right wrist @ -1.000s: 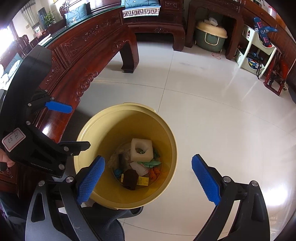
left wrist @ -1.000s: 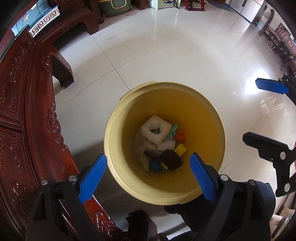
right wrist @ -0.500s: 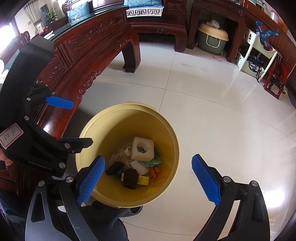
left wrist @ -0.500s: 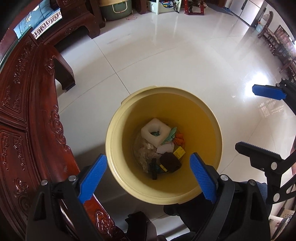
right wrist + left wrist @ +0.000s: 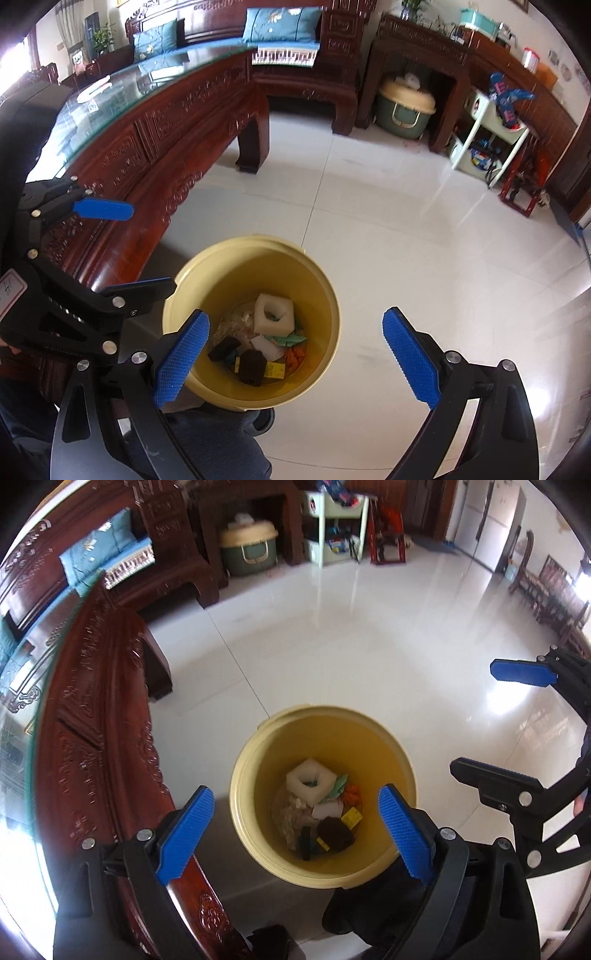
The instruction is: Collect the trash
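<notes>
A yellow bin (image 5: 258, 746) stands on the white tiled floor, also in the right wrist view (image 5: 328, 295). Inside lie a white foam block (image 5: 310, 781), green and orange scraps, a yellow tag, a brown lump (image 5: 334, 832) and a small black piece (image 5: 223, 349). My left gripper (image 5: 295, 834) is open and empty above the bin. My right gripper (image 5: 295, 360) is open and empty above the bin's right side. Each gripper shows in the other's view, the right gripper (image 5: 495, 723) at the right and the left gripper (image 5: 122, 251) at the left.
A carved dark wood table with a glass top (image 5: 92, 709) runs along the left, close to the bin. A wooden sofa with blue cushions (image 5: 280, 22), a green and cream container (image 5: 406, 107) and a white shelf cart (image 5: 491, 125) stand at the back.
Both grippers have risen and tilted up, so the bin looks smaller and more of the room shows. A small black piece now lies in the bin.
</notes>
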